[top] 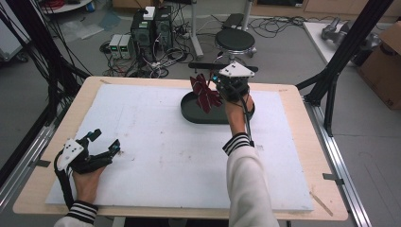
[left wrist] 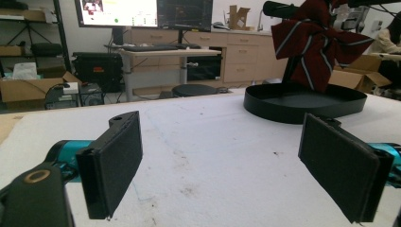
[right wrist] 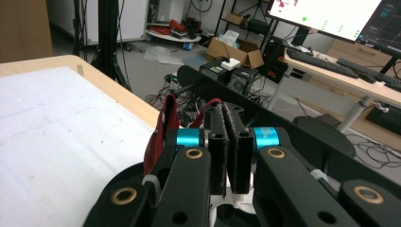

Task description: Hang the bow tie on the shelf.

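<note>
No words, labels or numbers come through legibly. The monitors (left wrist: 144, 13) behind the desk (left wrist: 165, 51) glow with windows and graphs, but their contents are too small and blurred to make out; the cardboard boxes carry no readable print.

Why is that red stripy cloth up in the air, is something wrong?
Nothing is broken. The right claw is shut on the red striped cloth, holding it bunched above the black tray. The white mat just has a few smudges.
</note>
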Demonstrator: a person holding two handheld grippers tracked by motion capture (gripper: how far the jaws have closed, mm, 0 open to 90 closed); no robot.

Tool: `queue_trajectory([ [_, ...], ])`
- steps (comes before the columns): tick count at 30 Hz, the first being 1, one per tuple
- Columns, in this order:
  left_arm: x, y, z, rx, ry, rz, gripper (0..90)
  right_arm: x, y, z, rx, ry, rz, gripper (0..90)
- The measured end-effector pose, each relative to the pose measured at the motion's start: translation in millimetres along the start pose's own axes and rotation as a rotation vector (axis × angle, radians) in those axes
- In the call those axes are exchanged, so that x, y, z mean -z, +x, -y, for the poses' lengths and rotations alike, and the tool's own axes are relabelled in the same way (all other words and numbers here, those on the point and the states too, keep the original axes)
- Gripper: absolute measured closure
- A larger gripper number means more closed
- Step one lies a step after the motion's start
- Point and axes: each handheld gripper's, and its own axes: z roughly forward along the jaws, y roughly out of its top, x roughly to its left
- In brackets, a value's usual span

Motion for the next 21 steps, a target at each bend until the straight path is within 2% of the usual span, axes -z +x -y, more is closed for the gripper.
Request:
queue_trajectory([
  [4, 0.3, 0.3, -0.1, 0.002, 0.001, 0.004, 14.9, -9.4, -2.1, -2.7, -0.003, 0.009, 0.019, 88.5],
  [7, 0.6, 0.3, 0.0, 0.003, -0.001, 0.003, 14.9, -15.1, -4.2, -3.2, 0.015, 0.025, 0.036, 88.5],
  [10, 0.6, 0.1, 0.1, 0.004, -0.004, 0.003, 14.9, -18.2, -6.2, -4.9, 0.005, 0.027, 0.046, 88.5],
  [13, 0.8, 0.3, 0.1, 0.005, -0.004, 0.003, 14.9, -21.3, -6.5, -7.9, 0.023, 0.025, 0.056, 88.5],
  [21, 0.7, 0.8, 0.1, 0.009, -0.006, -0.002, 14.8, -27.9, -14.8, -3.2, -0.005, 0.026, 0.068, 88.5],
])
